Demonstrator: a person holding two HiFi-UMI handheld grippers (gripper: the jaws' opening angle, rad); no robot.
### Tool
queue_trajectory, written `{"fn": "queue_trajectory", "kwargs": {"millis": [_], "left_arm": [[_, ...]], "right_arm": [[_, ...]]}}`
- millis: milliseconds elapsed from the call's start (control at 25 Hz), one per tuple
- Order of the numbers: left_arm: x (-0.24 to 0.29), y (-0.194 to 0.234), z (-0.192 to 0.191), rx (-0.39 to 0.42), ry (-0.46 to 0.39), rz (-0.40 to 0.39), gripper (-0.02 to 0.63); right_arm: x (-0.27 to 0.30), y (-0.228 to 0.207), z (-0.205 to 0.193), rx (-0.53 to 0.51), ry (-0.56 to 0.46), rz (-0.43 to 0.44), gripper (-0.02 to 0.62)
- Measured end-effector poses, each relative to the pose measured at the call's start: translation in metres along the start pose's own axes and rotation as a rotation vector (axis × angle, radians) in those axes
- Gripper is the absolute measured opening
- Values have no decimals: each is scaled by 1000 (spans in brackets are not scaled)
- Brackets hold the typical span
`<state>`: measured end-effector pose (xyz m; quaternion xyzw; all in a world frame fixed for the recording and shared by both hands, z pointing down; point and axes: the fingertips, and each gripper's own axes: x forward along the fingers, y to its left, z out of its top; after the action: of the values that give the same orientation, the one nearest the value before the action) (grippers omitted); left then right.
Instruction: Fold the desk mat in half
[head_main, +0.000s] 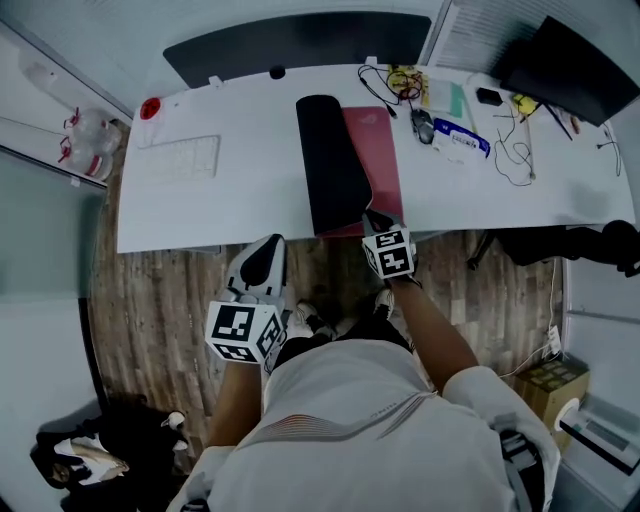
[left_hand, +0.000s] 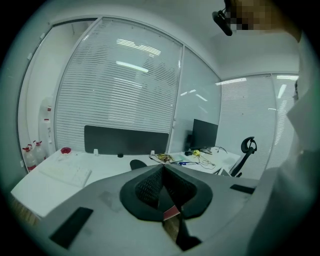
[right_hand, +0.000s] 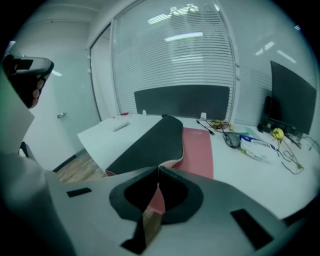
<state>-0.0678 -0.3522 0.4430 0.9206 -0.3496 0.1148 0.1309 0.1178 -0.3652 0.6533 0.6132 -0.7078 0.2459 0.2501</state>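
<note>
The desk mat lies on the white desk (head_main: 250, 215), pink face (head_main: 382, 150) up. Its left part is turned over, so the black underside (head_main: 330, 160) shows. My right gripper (head_main: 376, 220) is at the desk's near edge, shut on the mat's near corner. In the right gripper view the black flap (right_hand: 150, 142) and its stitched edge run into the closed jaw tips (right_hand: 159, 170), with pink mat (right_hand: 197, 150) beside them. My left gripper (head_main: 262, 252) hangs off the desk over the floor, left of the mat. Its jaws (left_hand: 163, 171) are shut with nothing between them.
A white keyboard (head_main: 180, 158) and a red object (head_main: 150, 108) sit at the desk's left. To the right of the mat are cables (head_main: 405, 82), a blue-and-white packet (head_main: 462, 138) and a monitor (head_main: 570, 65). A dark divider (head_main: 300, 45) runs along the back edge.
</note>
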Motion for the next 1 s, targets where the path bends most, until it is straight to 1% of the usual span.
{"fn": "queue_trajectory", "kwargs": {"millis": [120,240,400,480,600,680,760,840,920,1000], "left_arm": [[9,-15,2,12,3,-20,12],[14,-26,4,16,4,-27,12],[22,-36,8,23,4,-34,14],[26,-41,9,23,3,-40,14],[32,-46,11,25,0,-49,12],[35,-47,15,28,-9,-52,12],[37,-47,21,31,-26,-52,13],[39,-47,28,36,-48,-55,13],[40,-45,38,42,-74,-55,12],[41,-43,49,48,-103,-52,12]], "right_arm": [[-1,-28,-34,76,52,-30,63],[-5,-51,-63,124,102,-58,63],[-9,-72,-83,170,126,-80,65],[-8,-73,-87,173,136,-61,77],[-11,-73,-88,128,153,-53,127],[-19,-79,-81,123,126,-78,152],[-33,-88,-62,136,61,-108,155],[-52,-97,-34,131,-21,-136,153],[-75,-104,2,117,-114,-153,115],[-103,-106,42,113,-224,-151,75]]}}
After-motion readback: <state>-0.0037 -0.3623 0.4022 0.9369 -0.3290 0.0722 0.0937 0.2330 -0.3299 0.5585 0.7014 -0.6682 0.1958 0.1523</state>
